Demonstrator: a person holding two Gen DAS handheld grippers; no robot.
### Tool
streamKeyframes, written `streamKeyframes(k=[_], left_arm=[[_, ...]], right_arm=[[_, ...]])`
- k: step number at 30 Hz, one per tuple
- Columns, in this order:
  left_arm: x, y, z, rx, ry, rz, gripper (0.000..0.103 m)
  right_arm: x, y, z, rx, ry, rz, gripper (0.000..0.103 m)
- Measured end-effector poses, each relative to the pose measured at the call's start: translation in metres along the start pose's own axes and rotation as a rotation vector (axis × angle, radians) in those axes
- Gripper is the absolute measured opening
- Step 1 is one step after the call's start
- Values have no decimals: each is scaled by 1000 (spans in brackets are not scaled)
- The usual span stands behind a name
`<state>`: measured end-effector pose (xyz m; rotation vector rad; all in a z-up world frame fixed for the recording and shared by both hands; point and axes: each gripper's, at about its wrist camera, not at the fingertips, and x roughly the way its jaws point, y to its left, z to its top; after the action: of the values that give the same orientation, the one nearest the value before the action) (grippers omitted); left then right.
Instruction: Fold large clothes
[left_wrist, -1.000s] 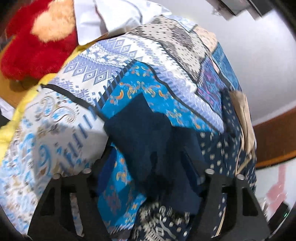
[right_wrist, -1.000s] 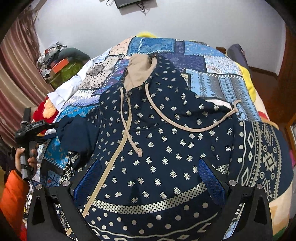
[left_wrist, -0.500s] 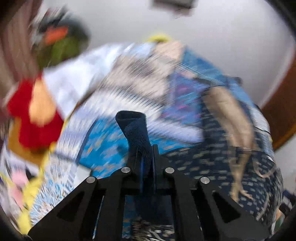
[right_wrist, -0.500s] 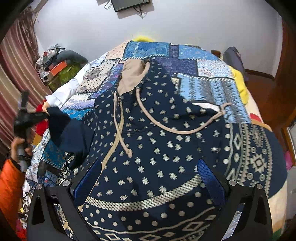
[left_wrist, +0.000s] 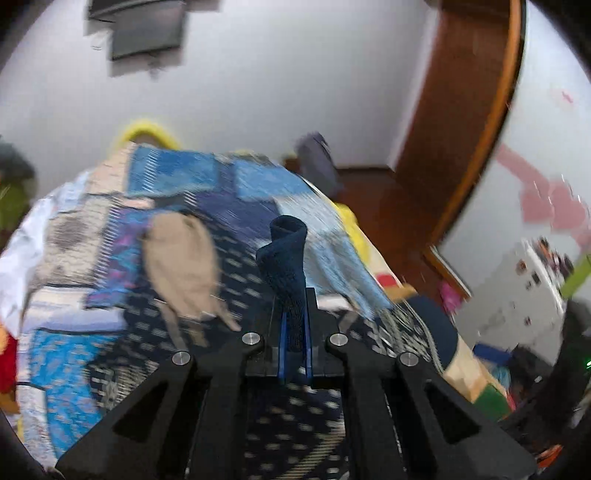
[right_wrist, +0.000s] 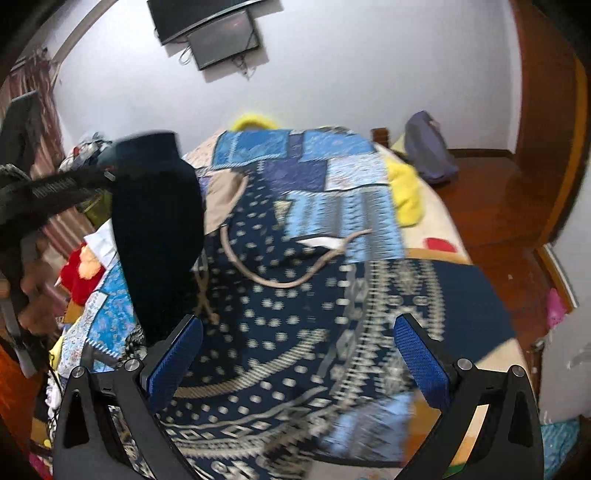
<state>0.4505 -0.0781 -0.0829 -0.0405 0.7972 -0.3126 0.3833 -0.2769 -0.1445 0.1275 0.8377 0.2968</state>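
At the far left of the right wrist view a hand (right_wrist: 35, 291) is seen gripping the left gripper (right_wrist: 105, 171), whose jaws are pressed together on the plain navy sleeve cuff (left_wrist: 286, 258) of the hoodie (right_wrist: 295, 295); the sleeve (right_wrist: 157, 240) is lifted clear of the bed and hangs in a dark column above the bedspread. Below it a red plush toy (right_wrist: 79, 271) is seen at the bed's left edge. The hoodie, navy with pale dots, is spread face up across the patchwork bedspread (right_wrist: 332, 166), its tan-lined hood (right_wrist: 218, 195) towards the far wall and its drawstring (right_wrist: 280, 280) looped over the chest. The right gripper (right_wrist: 299, 354) is held above the hem with its blue pads (right_wrist: 421, 358) spread wide and nothing between them. To the right, the hem reaches the bed's edge, beyond which open wooden floor (right_wrist: 491, 206) is seen up to a wooden door frame (right_wrist: 546, 110). No writing can be read; both views are blurred
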Motion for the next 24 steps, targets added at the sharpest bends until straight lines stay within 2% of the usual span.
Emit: streamKeyframes(k=[5,9,12,13,14,15,17,20,24], left_arm=[[58,-42,-47,108,137,12,6],[93,-55,-87,134,293,-51,7],[94,-61,-98,144,360,-111,21],[90,-59,-99,144,366,-133,34],[84,-57,-97,144,362,-146,41],[74,-53,-93,136,341,-157,54],[50,-38,-85,115,266,-160,69],[19,0,-77,79,189,-99,78],[5,68,-89,61,158,89,84]], right_arm=[[-21,-32,-9,16,2,-57,103],[-25,-44,-18,14,25,-86,103],[-21,-48,-23,12,42,-100,103],[-19,-47,-24,12,43,-102,103],[-17,-46,-24,10,46,-103,103],[-14,-44,-24,10,48,-101,103],[-9,-40,-21,7,49,-93,103],[7,-29,-16,-8,58,-82,103],[34,-8,-9,-39,88,-64,103]])
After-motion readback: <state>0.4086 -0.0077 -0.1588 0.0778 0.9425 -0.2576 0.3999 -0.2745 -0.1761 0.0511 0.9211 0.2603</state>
